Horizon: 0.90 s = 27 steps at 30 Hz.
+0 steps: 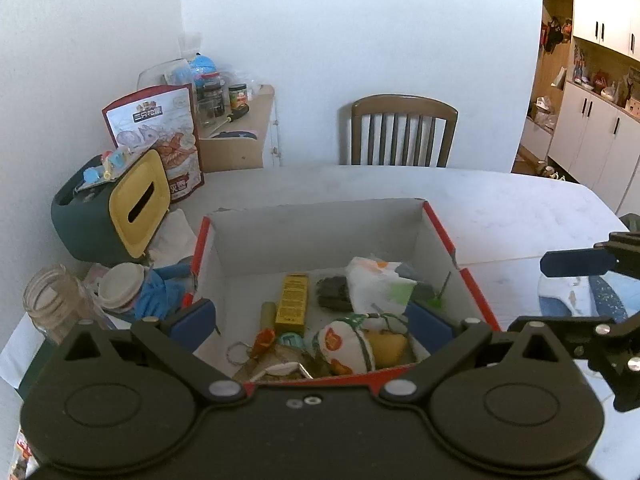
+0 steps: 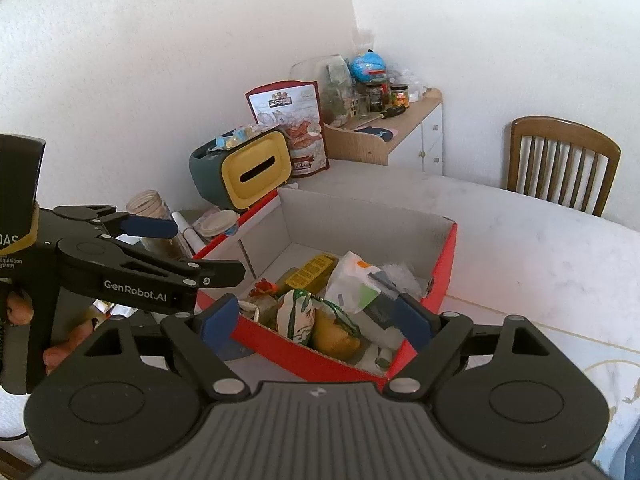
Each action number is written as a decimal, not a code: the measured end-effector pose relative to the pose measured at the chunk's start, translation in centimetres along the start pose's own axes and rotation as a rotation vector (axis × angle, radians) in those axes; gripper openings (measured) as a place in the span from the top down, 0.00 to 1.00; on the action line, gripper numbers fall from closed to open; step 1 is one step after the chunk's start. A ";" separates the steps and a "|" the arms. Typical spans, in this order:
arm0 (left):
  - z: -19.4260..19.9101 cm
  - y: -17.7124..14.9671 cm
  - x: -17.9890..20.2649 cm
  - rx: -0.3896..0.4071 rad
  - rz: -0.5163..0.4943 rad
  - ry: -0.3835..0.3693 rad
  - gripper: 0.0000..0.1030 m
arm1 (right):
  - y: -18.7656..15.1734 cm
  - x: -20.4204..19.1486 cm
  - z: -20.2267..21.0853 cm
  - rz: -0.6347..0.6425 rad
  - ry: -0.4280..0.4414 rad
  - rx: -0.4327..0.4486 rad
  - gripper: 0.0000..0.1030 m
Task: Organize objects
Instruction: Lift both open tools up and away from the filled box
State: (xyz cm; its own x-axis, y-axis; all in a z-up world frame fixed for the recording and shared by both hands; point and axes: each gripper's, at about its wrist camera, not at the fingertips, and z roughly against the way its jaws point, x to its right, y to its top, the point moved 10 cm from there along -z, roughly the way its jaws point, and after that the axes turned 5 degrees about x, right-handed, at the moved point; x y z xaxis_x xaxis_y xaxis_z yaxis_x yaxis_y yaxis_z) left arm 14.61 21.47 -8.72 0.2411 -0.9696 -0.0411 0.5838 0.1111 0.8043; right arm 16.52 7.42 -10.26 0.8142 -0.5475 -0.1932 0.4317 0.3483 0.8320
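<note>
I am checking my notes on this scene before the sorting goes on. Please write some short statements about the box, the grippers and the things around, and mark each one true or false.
1. The red box is open at the top and holds several items. True.
2. The left gripper grips the yellow carton. False: its jaws are open and empty above the box.
3. The right gripper has open jaws. True.
4. The tissue holder stands inside the box. False: it stands on the table outside it.
5. A wooden chair stands behind the table. True.
</note>
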 end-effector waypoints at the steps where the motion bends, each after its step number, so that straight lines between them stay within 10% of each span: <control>1: 0.1 -0.1 0.1 -0.002 0.006 -0.005 0.01 | -0.1 0.0 0.1 0.000 -0.001 0.001 0.14; 27: 2.4 -0.6 1.6 0.042 0.068 -0.022 0.00 | -1.5 1.6 4.1 -0.061 -0.081 0.103 0.00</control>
State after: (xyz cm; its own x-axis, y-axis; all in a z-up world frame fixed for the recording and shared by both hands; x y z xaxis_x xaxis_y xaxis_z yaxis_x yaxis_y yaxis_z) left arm 12.73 19.27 -7.86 0.2620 -0.9647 0.0268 0.5339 0.1680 0.8287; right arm 15.62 2.94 -9.68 0.7517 -0.6266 -0.2058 0.4338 0.2346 0.8699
